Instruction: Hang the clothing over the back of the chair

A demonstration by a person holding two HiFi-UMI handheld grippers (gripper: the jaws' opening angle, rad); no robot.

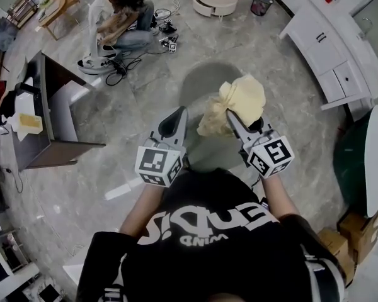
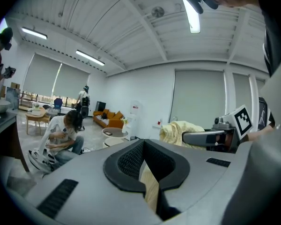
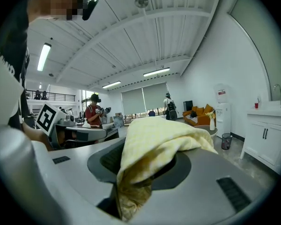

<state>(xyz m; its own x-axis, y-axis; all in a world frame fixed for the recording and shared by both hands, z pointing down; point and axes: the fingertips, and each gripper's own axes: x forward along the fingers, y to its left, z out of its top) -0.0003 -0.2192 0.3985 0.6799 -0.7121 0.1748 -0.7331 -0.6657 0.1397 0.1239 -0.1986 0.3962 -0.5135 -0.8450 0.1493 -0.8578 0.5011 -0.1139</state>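
**A:** Where is the garment?

**B:** The crumpled pale yellow clothing (image 1: 240, 98) is up in the air in front of the person. It is bunched on the right gripper (image 1: 233, 117), whose jaws are clamped on a fold of it. In the right gripper view the fabric drapes over both jaws and hides their tips.

**A:** And the other gripper?

**B:** The left gripper (image 1: 181, 112) is just beside it, apart from the cloth, with its jaws drawn narrow and the tips meeting. A pale strip shows in the slit lower down; I cannot tell what it is.

**A:** What lies around them?

**B:** A grey marble floor (image 1: 145, 87) is below. Ahead and to the left, a second person (image 1: 125, 16) sits on that floor among black cables (image 1: 123, 65). A dark brown table (image 1: 57, 115) stands at the left. Well ahead are a round white low table (image 1: 217, 2) and, beside it, a black mesh wastebasket (image 1: 261, 4). A white cabinet (image 1: 331, 49) runs along the right. Brown cardboard boxes (image 1: 356, 231) sit low on the right, near the wearer's right elbow.
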